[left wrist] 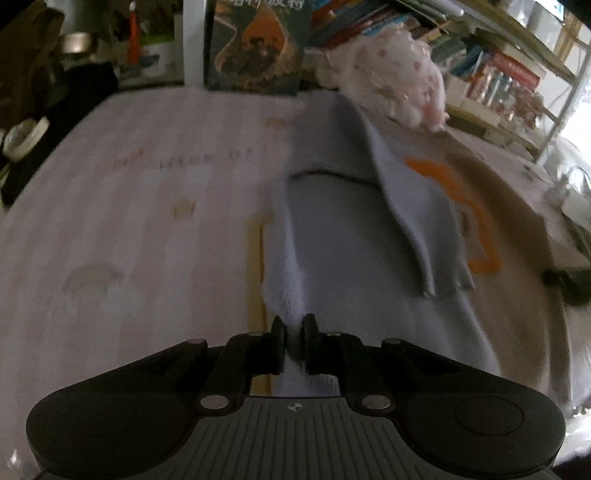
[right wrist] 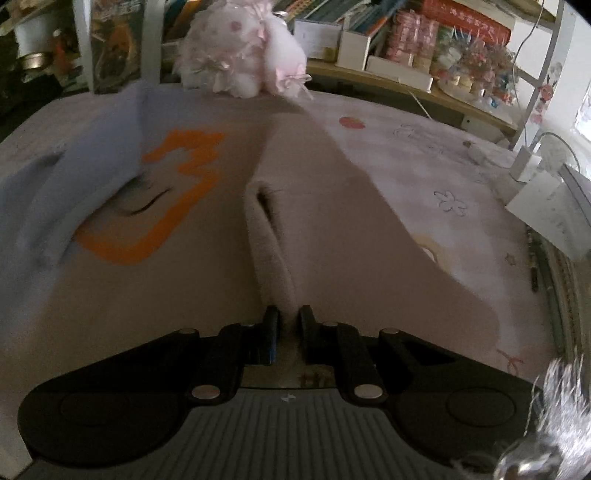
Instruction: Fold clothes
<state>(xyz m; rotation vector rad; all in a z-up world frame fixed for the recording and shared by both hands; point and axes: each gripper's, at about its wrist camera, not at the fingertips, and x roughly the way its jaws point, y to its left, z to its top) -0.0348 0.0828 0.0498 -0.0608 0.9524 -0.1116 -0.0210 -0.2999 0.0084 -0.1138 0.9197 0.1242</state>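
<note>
My left gripper (left wrist: 294,326) pinched the sweater (left wrist: 351,236)'s pale blue near hem; my right gripper (right wrist: 289,317) clamped its beige hem. It lay across the bedsheet (left wrist: 129,192); I judged lifting both evenly best.

You face a bed with a pale printed sheet (left wrist: 147,206). Behind it, crowded bookshelves (right wrist: 369,33) on a white metal frame (right wrist: 543,70) run rightward. A pink plush toy (right wrist: 240,51) rests at the far edge. Dim room; daylight at right.
</note>
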